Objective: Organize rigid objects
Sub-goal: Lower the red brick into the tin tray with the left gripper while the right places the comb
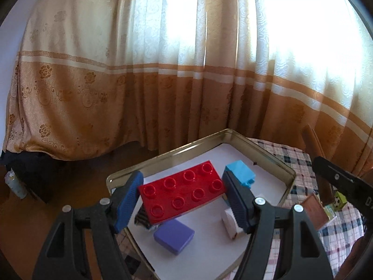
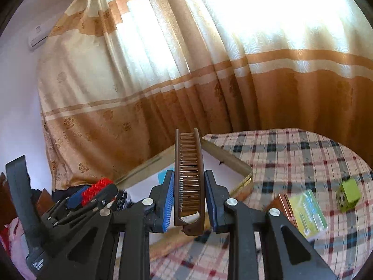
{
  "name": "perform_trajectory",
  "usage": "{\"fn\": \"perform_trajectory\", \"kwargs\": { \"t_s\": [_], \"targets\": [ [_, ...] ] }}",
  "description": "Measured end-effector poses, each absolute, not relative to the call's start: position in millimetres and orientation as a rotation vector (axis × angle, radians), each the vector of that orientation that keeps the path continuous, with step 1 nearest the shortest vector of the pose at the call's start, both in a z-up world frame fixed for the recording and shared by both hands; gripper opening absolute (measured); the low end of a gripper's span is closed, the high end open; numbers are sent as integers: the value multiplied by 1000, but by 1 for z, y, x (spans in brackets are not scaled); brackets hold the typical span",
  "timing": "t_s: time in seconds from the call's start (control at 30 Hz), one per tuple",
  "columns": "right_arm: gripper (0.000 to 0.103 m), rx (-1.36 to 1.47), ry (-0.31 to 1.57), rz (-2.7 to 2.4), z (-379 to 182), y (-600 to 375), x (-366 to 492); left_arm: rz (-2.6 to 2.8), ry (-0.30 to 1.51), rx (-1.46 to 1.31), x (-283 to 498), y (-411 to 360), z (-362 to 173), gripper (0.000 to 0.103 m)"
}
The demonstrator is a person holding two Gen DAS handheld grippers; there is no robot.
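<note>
My left gripper (image 1: 184,196) is shut on a large red studded brick (image 1: 183,194) and holds it above a gold metal tin (image 1: 289,171) with a white floor. In the tin lie a purple block (image 1: 173,235), a light blue brick (image 1: 242,172), a white block (image 1: 229,224) and a dark striped item (image 1: 142,218) under the red brick. My right gripper (image 2: 189,197) is shut on a brown comb (image 2: 189,182), held upright beside the tin (image 2: 242,175). The left gripper with the red brick (image 2: 95,190) shows at lower left of the right wrist view.
The tin stands on a plaid tablecloth (image 2: 291,154). On the cloth to the right lie a brown box (image 2: 283,204), a yellow-green packet (image 2: 307,212) and a green cube (image 2: 348,196). Orange-and-cream curtains (image 1: 163,70) hang behind. A white bottle (image 1: 15,184) stands on the floor at left.
</note>
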State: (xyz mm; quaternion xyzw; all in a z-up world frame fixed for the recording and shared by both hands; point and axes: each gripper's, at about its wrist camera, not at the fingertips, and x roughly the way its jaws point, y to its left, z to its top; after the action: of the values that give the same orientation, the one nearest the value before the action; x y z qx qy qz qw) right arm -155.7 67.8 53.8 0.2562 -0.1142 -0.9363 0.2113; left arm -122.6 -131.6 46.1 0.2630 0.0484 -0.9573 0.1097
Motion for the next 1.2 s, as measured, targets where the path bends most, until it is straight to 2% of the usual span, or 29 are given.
{"fn": "perform_trajectory", "kwargs": {
  "t_s": [0.33,0.63,1.0,1.03,1.07,1.1,1.17,1.2],
  "targets": [
    [28,755,-112,-2716,41,38,-202,-2713,121,931,-165,-141,38,71],
    [28,870,-83,-2702,16,32,-229,-2617,140,1108,-195,-150,19,71],
    [29,972,-109,-2633,0,27,-245,-2561,45,1206,-213,-143,11,72],
    [31,967,-115,-2628,-1,27,-245,-2553,32,1213,-214,-141,10,79],
    [46,966,-121,-2621,-1,27,-244,-2547,19,1220,-216,-140,10,94],
    [62,964,-129,-2617,-1,28,-244,-2545,5,1224,-217,-138,10,98],
    [74,919,-179,-2642,2,36,-237,-2525,-12,1191,-214,-139,14,103],
    [75,891,-203,-2651,4,41,-233,-2551,7,1182,-212,-140,15,103]
  ]
}}
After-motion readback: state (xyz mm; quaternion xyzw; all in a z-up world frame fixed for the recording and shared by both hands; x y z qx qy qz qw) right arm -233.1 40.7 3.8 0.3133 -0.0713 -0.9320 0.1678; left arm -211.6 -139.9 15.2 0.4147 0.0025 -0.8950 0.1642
